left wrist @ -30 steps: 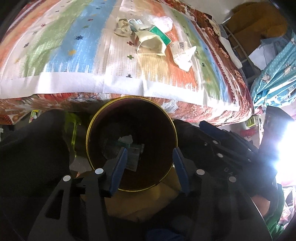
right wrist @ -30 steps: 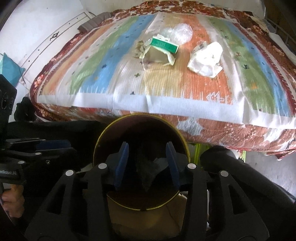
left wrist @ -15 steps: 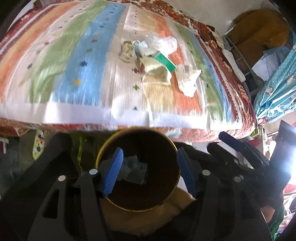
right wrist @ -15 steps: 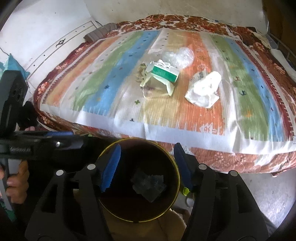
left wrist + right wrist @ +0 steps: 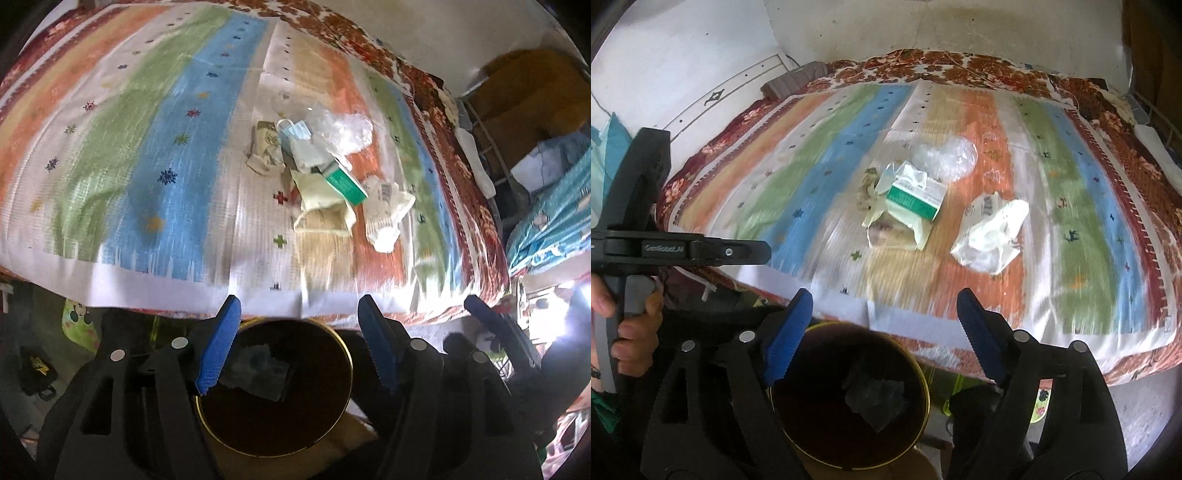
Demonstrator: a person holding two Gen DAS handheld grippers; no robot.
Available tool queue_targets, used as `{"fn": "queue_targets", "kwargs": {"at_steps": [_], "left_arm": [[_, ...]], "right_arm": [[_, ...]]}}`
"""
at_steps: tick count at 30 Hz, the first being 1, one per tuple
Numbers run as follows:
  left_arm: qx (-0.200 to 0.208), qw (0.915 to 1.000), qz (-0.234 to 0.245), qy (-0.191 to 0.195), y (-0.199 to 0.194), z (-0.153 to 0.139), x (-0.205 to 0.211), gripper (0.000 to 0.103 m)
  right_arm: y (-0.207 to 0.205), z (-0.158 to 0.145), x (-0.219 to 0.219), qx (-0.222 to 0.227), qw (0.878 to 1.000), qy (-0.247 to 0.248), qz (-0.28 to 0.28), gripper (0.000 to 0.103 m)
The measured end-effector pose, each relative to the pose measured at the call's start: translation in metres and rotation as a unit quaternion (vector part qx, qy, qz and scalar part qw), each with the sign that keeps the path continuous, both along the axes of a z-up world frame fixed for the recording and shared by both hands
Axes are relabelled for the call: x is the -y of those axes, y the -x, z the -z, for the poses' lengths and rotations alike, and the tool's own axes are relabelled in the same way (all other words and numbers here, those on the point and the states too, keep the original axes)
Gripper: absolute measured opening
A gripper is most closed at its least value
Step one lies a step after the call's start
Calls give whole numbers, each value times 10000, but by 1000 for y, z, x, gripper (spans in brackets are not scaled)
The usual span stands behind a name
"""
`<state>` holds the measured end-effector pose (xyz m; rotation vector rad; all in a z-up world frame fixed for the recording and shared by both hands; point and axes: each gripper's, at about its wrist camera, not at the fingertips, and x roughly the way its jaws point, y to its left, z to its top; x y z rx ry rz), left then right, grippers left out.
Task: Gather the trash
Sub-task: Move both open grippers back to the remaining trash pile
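Left gripper (image 5: 299,343): jaws opening, blue pads wide apart, nothing between them. Directly beneath, a round dark bin (image 5: 341,347) with a gold rim, standing on the floor against the bed's near edge; crumpled clear plastic (image 5: 258,371) lying inside at the bottom. Beyond the fingertips, a bed with a striped bedspread (image 5: 177,155) in orange, green, blue and white. Further out and slightly right, well apart from the gripper, a heap of trash on the bedspread: a blue face mask (image 5: 295,134), a green-and-white carton (image 5: 345,184), a cream paper bag (image 5: 321,210), a clear plastic bag (image 5: 347,129), and just right of these a crumpled white wrapper (image 5: 386,218).

Right gripper (image 5: 884,328): jaws opening too, spread wide and empty, hovering over the same bin (image 5: 923,376), with the plastic scrap (image 5: 875,398) down inside. Ahead on the bedspread (image 5: 820,147), the carton (image 5: 916,199) resting on the paper bag (image 5: 890,229), clear plastic bag (image 5: 945,157) behind it, white wrapper (image 5: 991,236) off to the right. At far left, a hand (image 5: 624,317) gripping the handle of the other gripper.
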<state>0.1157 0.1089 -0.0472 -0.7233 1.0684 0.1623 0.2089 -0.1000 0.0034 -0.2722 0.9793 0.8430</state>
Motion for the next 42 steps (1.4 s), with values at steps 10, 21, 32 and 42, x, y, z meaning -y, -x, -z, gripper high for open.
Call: {"fn": "queue_targets", "kwargs": {"at_steps": [10,21,32,42], "left_arm": [[66,9983,-301,-494,-42,-7,-34,66],[-36,9968,-318,-728,-91,9,-54,66],[-251,9957,-513,-728,-124,35,-79,65],[-456,9949,-529,-733,-145,55,-88,64]], "right_arm": [[-25,0,-18,171,9998,43,-61,88],[-40,28,-52,465,9965,597,-351,90],[-61,56,-78,395,9954,786,-378,90],[-77,80,-98,365,9926,1064,-456,81]]}}
